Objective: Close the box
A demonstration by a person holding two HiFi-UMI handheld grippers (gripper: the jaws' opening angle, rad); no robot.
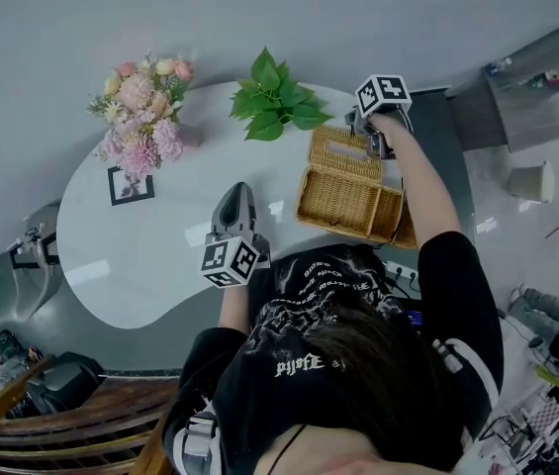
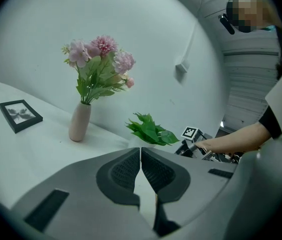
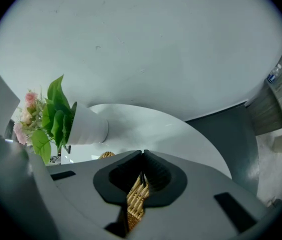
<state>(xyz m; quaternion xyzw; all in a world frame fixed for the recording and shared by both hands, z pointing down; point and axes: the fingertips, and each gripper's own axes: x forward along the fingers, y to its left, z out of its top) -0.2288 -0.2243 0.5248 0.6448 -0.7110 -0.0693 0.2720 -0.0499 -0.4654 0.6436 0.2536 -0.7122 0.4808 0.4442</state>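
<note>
A woven wicker box [image 1: 343,204] stands open on the white table [image 1: 150,265], toward its right edge. Its slotted lid [image 1: 341,151] is tipped back on the far side. My right gripper [image 1: 368,137] is at the lid's far right corner. In the right gripper view its jaws [image 3: 142,155] are shut on a strip of wicker, the lid's edge [image 3: 137,196]. My left gripper [image 1: 237,194] rests over the table left of the box, apart from it. Its jaws [image 2: 140,150] are shut with nothing between them.
A green potted plant [image 1: 274,102] stands just behind the box, close to the lid. A pink flower vase [image 1: 145,117] and a small black photo frame [image 1: 129,184] sit at the table's far left. A wooden chair [image 1: 61,433] is at the lower left, off the table.
</note>
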